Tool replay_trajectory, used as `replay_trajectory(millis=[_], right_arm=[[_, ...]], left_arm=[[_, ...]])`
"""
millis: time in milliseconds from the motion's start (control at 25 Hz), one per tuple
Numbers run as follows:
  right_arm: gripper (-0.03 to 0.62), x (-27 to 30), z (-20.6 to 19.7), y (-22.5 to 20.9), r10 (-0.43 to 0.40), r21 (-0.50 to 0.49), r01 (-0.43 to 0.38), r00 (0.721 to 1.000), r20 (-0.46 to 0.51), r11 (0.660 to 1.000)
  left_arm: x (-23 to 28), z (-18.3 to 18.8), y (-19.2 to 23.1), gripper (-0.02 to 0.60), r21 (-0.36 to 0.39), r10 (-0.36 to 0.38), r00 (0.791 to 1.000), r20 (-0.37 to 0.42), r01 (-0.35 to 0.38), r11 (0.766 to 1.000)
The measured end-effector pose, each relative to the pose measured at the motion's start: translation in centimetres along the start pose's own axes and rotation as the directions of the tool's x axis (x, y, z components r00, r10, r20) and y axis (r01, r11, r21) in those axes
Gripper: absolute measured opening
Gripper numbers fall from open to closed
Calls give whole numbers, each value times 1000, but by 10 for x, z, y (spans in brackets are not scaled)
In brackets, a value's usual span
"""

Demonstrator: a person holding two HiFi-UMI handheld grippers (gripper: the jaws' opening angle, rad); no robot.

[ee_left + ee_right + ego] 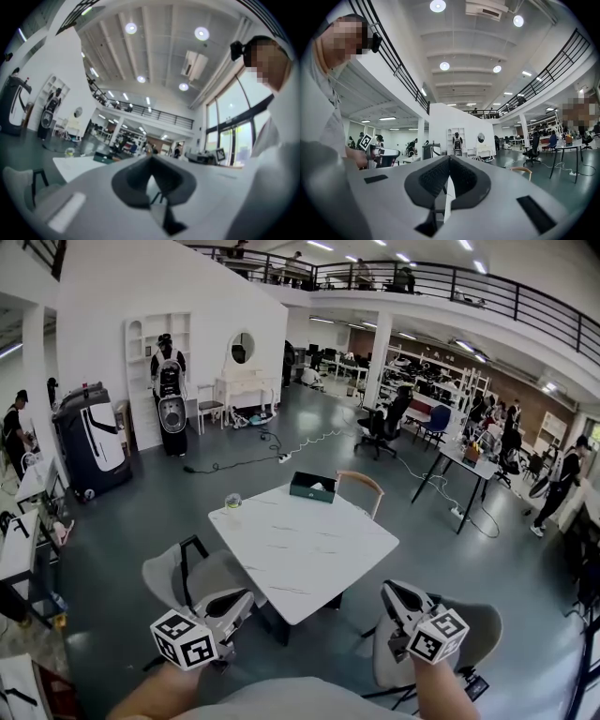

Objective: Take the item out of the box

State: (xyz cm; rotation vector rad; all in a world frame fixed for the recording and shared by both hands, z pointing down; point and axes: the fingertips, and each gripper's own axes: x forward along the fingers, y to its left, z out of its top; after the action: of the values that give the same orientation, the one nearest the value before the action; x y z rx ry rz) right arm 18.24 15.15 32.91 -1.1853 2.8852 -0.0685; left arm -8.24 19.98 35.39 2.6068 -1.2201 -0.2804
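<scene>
Task status: not begun.
- Box (309, 494): on far edge of bench (300, 549), pale item (318, 486) inside.
- Left gripper (242, 600), right gripper (392, 590): jaws closed, empty, well apart from box.

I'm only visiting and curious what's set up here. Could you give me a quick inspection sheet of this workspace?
Surface: white square table, seen from the head view.
Job's things: dark green box at the table's far edge, something white inside it, untouched.
Clutter: small glass at the far left corner.
Grippers: left gripper and right gripper both shut, empty, short of the table.
Cables: white cable and black cable on the floor beyond the table.
Surroundings: grey chair beside the table; open office, people at a distance.
</scene>
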Motion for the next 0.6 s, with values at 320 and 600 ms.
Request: replay_trajectory(millis=[320, 600], right_arm=[[8, -48, 2, -42, 20, -9, -20, 1000, 10, 1000], [8, -81, 8, -68, 60, -20, -60, 998, 2, 998]], left_arm=[[44, -14, -52, 5, 15, -10, 1000, 1, 10, 1000], [76, -30, -95, 5, 21, -2, 1000, 4, 2, 1000]])
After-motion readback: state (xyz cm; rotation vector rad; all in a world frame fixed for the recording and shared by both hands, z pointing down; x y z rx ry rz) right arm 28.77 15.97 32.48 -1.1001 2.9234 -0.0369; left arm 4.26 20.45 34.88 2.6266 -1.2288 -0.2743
